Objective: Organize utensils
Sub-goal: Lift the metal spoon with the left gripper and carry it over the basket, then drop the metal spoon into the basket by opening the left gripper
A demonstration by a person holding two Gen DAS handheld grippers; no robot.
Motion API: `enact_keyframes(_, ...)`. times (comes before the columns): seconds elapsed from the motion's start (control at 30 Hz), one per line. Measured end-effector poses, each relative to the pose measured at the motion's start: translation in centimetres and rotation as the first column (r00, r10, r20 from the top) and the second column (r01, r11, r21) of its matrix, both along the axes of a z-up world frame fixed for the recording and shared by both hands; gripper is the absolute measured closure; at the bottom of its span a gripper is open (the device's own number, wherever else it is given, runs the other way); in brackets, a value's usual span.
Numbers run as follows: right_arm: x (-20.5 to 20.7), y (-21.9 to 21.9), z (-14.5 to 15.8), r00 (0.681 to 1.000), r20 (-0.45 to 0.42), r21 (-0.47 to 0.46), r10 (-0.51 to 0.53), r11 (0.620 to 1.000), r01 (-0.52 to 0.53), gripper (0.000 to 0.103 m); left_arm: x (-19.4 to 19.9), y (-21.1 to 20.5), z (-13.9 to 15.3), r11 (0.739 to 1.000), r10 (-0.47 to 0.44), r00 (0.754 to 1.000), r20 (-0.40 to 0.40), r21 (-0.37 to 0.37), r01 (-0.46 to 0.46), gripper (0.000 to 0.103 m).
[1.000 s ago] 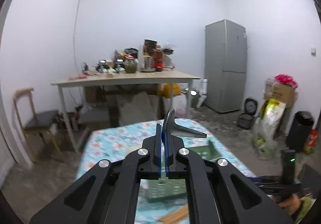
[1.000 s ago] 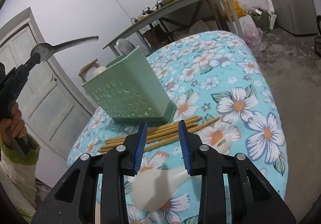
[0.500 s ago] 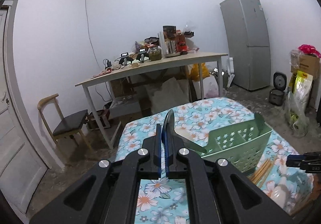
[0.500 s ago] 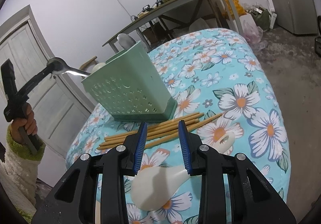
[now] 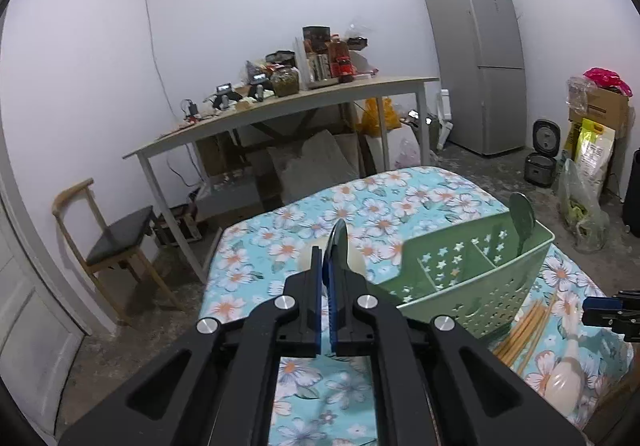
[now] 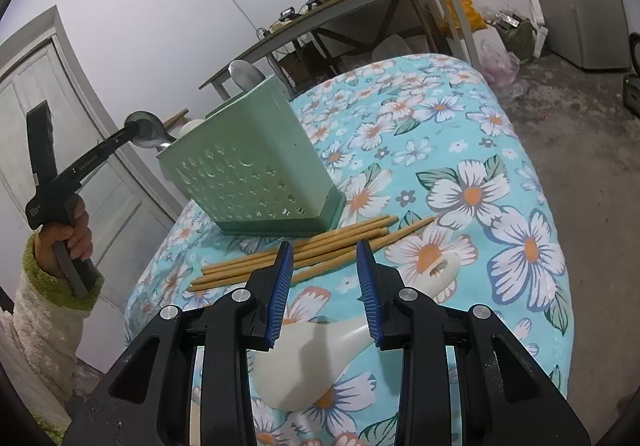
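Spoon [image 6: 146, 128], a metal one, is clamped by its bowl between the closed pads of the left gripper [image 5: 327, 266], its handle slanting down over the rim of the green caddy [image 6: 248, 170]; in the left wrist view the bowl shows edge-on as a dark blade [image 5: 338, 242] rising from between the blue pads. The caddy is a perforated plastic holder with star and moon cut-outs, divided into compartments [image 5: 460, 266], and it stands on the floral tablecloth [image 6: 460, 150]. A second metal spoon [image 6: 244, 72] already stands bowl-up at its far corner, and a pale rounded utensil top [image 6: 191, 126] peeks above the rim near the held spoon; which compartment the handle is over cannot be told. Just beside the caddy's base lie several wooden chopsticks [image 6: 304, 252], roughly parallel. Near them lies a white rice paddle [image 6: 320, 350], its broad end beneath the right gripper [image 6: 325, 286], whose jaws stand apart with nothing pressed between the pads. A hand [image 6: 66, 238] in a fuzzy green-cuffed sleeve [image 6: 52, 286] grips the left tool's handle. Behind are a cluttered long table [image 5: 288, 106], a wooden chair [image 5: 116, 234], a grey refrigerator [image 5: 480, 58] and a white door [image 6: 52, 106]
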State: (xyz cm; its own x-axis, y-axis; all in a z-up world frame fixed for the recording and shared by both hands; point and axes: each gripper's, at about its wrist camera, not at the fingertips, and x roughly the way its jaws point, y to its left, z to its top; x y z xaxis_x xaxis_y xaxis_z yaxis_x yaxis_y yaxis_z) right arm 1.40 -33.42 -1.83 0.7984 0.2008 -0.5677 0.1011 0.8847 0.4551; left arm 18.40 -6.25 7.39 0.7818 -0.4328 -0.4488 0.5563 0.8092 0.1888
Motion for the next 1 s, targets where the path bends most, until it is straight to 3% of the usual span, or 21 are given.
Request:
enact_keyframes(0.17, 0.0, 0.5, 0.0, 1.0, -0.007, -0.013, 0.008, 1.0, -0.009, 0.069, 0.8, -0.6, -0.6, 0.997, -0.048, 0.996, -0.081, -0.07, 0.043, 0.096)
enact_keyframes(0.27, -0.1, 0.8, 0.0, 1.0, -0.02, -0.034, 0.013, 0.999, -0.013, 0.066, 1.0, -0.3, -0.8, 0.989, -0.076, 0.99, -0.115, -0.135, 0.061, 0.082)
enact_keyframes(0.33, -0.1, 1.1, 0.0, 0.999, -0.031, -0.049, 0.017, 0.999, -0.018, 0.064, 0.9, 0.2, -0.9, 0.98, -0.092, 0.988, -0.125, -0.189, 0.068, 0.063)
enact_keyframes(0.47, -0.2, 1.6, 0.3, 0.999, -0.043, -0.089, 0.029, 0.995, -0.033, 0.055, 0.5, 0.7, -0.8, 0.967, -0.111, 0.987, -0.113, -0.242, 0.081, 0.056)
enact_keyframes(0.63, -0.6, 3.8, 0.7, 0.993, -0.075, -0.212, 0.087, 0.972, -0.101, 0.044, -0.3, 2.1, -0.9, 0.952, -0.108, 0.989, -0.106, -0.297, 0.072, 0.051)
enact_keyframes(0.73, -1.0, 6.0, 0.4, 0.984, -0.127, -0.347, 0.128, 0.923, -0.165, 0.041, -0.8, 3.6, -1.1, 0.94, -0.092, 0.99, -0.107, -0.338, 0.051, 0.049)
enact_keyframes(0.87, -1.8, 8.8, -0.6, 0.962, -0.217, -0.528, 0.168, 0.808, -0.261, 0.04, -1.4, 5.3, -1.8, 0.925, -0.078, 0.988, -0.134, -0.378, 0.021, 0.048)
enact_keyframes(0.9, -2.2, 9.6, -1.0, 0.953, -0.24, -0.581, 0.183, 0.76, -0.292, 0.04, -1.5, 5.6, -2.0, 0.924, -0.076, 0.987, -0.14, -0.381, 0.018, 0.047)
enact_keyframes(1.0, -2.9, 10.2, -1.6, 0.941, -0.282, -0.655, 0.185, 0.68, -0.33, 0.04, -1.7, 6.6, -2.5, 0.923, -0.072, 0.985, -0.156, -0.385, 0.007, 0.047)
